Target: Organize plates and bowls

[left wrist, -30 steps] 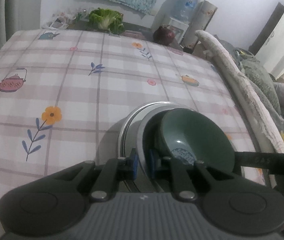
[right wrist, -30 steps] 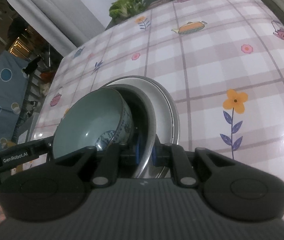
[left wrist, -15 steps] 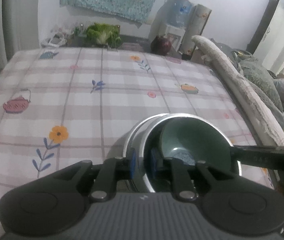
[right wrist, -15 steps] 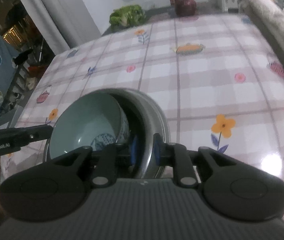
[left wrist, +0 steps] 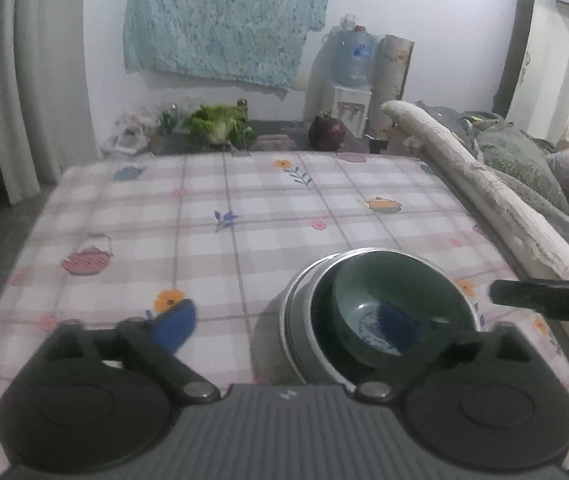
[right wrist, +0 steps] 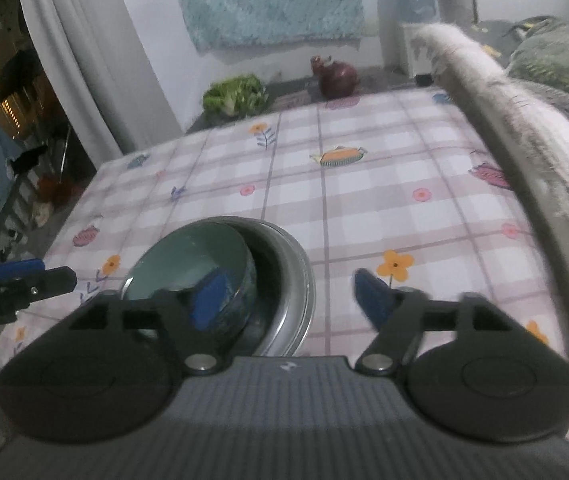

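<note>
Both tools have let go since the earlier frames: each then pinched the metal rim, and now the left tool [left wrist: 288, 330] and right tool [right wrist: 284, 296] stand spread with jaws opening, pads clear of the stack and pulled back from it.

Stack: green bowl [left wrist: 398, 308] sits tilted inside a steel bowl [left wrist: 304, 344], which rests on a steel plate [left wrist: 286, 308]. All three sit on the bench [left wrist: 244, 220] near its front edge, at 5 o'clock of the bench in the left view and at 7 o'clock in the right view.

Handling, judged: green bowl looks glazed ceramic, so stiff, fairly heavy, slick, and chips if knocked against steel. Steel pieces are light, rigid, thin-rimmed and slippery. Best hold is a pinch across the rim wall, one pad inside and one outside. The tilted bowl may rock or slide if the stack is jolted.

Writing: partial lettering ending ".AI" shows on the left tool's arm at 9 o'clock in the right view; the rest is cut off. A blue pattern in the green bowl's bottom is not legible. The water jug [left wrist: 352, 58] at 1 o'clock carries a label too small to read.
</note>
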`<state>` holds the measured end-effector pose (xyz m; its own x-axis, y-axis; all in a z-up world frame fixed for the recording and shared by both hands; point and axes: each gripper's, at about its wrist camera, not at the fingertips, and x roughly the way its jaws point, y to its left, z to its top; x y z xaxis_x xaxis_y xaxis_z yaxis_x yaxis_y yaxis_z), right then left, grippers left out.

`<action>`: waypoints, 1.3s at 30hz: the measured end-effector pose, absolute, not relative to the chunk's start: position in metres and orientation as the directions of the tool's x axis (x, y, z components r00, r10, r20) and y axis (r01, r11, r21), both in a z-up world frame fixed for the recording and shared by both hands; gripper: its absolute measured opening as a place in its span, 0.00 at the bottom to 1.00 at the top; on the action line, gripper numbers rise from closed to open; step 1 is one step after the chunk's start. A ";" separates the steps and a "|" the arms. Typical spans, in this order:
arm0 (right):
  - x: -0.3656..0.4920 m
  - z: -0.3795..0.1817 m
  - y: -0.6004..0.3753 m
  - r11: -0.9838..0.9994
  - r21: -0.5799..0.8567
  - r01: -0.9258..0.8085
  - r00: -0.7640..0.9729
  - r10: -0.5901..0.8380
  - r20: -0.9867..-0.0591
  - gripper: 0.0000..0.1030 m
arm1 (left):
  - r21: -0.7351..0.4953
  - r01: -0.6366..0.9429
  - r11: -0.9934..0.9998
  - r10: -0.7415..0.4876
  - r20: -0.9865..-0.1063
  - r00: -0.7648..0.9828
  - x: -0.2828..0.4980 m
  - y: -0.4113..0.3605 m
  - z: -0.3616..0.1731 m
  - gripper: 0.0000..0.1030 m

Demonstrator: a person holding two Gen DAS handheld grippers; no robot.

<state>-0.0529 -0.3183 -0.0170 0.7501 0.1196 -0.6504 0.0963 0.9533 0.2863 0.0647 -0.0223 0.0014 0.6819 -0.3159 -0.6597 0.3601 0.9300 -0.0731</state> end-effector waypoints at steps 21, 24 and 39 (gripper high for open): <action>-0.141 -0.001 -0.249 0.977 0.142 0.158 0.732 -0.020 -0.681 0.99 | 0.050 0.303 0.952 -0.163 -0.752 0.638 0.010 -0.038 -0.013 1.00; -0.139 -0.001 -0.248 0.975 0.104 0.197 0.712 -0.069 -0.699 0.99 | 0.005 0.275 0.962 -0.173 -0.765 0.620 0.008 -0.032 -0.014 1.00; -0.134 -0.010 -0.238 0.972 0.076 0.223 0.659 -0.093 -0.746 0.99 | -0.018 0.212 0.977 -0.142 -0.797 0.586 0.013 -0.024 -0.015 1.00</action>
<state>-0.1343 -0.2381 -0.0102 0.6588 -0.0932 -0.7465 0.2235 0.9717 0.0759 0.0134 -0.0240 -0.0145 0.5863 -0.1422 -0.7975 0.2124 0.9770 -0.0181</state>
